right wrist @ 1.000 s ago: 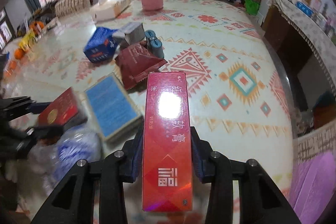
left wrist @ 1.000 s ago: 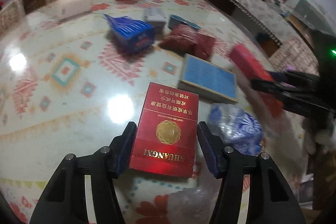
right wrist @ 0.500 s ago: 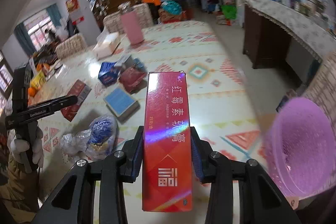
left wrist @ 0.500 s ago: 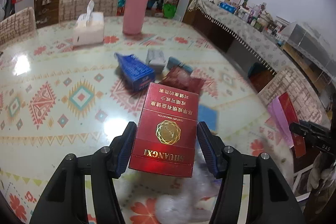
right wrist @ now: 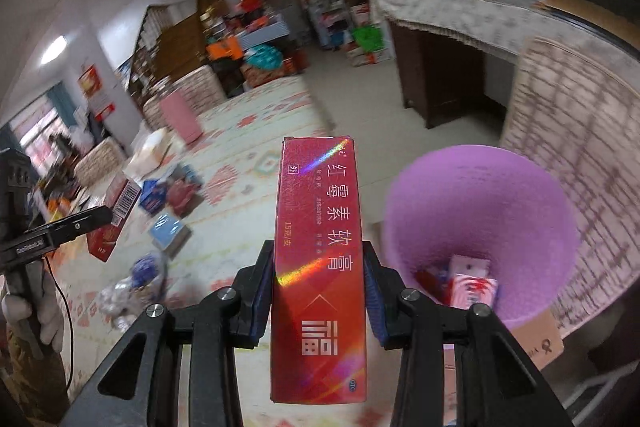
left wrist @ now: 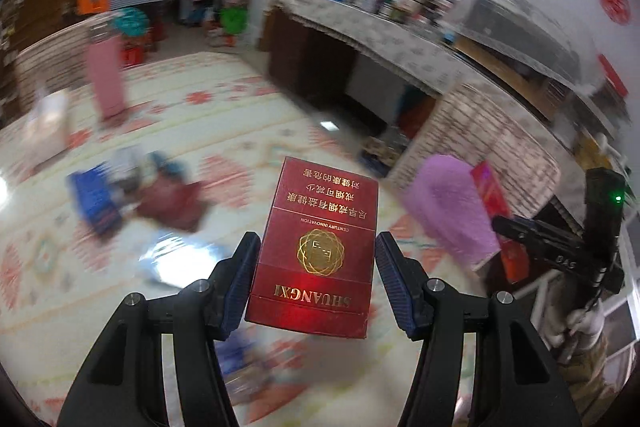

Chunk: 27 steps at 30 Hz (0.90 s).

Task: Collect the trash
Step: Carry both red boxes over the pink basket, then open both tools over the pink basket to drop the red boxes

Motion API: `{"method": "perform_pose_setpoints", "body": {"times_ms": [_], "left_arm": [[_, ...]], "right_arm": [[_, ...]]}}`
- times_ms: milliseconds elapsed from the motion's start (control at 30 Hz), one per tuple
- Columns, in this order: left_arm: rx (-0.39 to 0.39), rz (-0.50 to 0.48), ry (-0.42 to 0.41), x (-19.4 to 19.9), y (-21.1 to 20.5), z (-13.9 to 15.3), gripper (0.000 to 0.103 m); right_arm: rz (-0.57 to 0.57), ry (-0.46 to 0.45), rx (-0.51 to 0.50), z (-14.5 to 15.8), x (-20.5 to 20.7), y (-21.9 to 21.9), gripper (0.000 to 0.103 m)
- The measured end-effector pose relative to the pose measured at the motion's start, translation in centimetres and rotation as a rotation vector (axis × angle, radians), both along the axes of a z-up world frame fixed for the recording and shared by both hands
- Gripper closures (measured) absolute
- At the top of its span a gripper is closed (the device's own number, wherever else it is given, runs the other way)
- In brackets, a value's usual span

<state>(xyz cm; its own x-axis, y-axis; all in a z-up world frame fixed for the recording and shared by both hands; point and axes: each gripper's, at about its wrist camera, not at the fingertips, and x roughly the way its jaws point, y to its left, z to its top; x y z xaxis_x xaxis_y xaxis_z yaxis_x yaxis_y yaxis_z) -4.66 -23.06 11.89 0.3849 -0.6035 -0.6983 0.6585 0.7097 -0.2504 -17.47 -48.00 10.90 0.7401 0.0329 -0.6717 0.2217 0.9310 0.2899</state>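
Left tool point(left wrist: 316, 269): black two-finger frame with blue ribbed pads, clamped on a dark red, flat cardboard cigarette pack point(left wrist: 318, 249) with a gold round emblem and gold lettering. The pack sits flat between the pads, lifted clear of the bench.

Right tool point(right wrist: 319, 293): same build, clamped on a long, narrow, glossy red cardboard box point(right wrist: 319, 267) with white characters and a rainbow sheen. The box runs lengthwise out past the fingertips, held in the air just left of the bin.

Bin: lilac plastic wastebasket point(right wrist: 480, 195), round and open-topped, standing beside the bench edge. Inside at the bottom lie a white-and-red printed packet point(right wrist: 474, 287) and some red scraps, too small to tell apart.

Bench point(right wrist: 256, 155): large glossy surface with a cream cloth patterned in red and teal diamonds. Items lying on it, well apart from the bin:
- flat light-blue box point(right wrist: 168, 231)
- crumpled clear plastic bag with blue print point(right wrist: 136, 283)
- maroon foil pouch point(right wrist: 180, 193)
- dark blue carton point(right wrist: 152, 195), just beside the pouch
- tall pink tumbler point(right wrist: 180, 117), upright, at the far end
- white tissue pack point(right wrist: 150, 147), near the tumbler

A gloved hand point(right wrist: 24, 311) grips the left tool's handle in the right wrist view.
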Motion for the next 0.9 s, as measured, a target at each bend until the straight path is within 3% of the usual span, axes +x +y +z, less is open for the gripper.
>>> {"method": "perform_pose_setpoints", "body": {"times_ms": [367, 600, 733, 900], "left_arm": [[0.009, -0.226, 0.059, -0.6, -16.9, 0.1, 0.045], [-0.01, -0.314, 0.108, -0.6, -24.3, -0.4, 0.044], [0.001, -0.314, 0.137, -0.6, -24.8, -1.2, 0.039], [0.043, -0.278, 0.057, -1.5, -21.5, -1.0, 0.026]], "right_arm": [[-0.176, -0.036, 0.042, 0.1, -2.4, -9.4, 0.059], [-0.236, -0.032, 0.09, -1.1, -1.6, -13.4, 0.059], [-0.288, -0.015, 0.14, -2.6, -1.0, -15.4, 0.054], [-0.294, -0.024, 0.145, -2.9, -1.6, -15.4, 0.045]]}}
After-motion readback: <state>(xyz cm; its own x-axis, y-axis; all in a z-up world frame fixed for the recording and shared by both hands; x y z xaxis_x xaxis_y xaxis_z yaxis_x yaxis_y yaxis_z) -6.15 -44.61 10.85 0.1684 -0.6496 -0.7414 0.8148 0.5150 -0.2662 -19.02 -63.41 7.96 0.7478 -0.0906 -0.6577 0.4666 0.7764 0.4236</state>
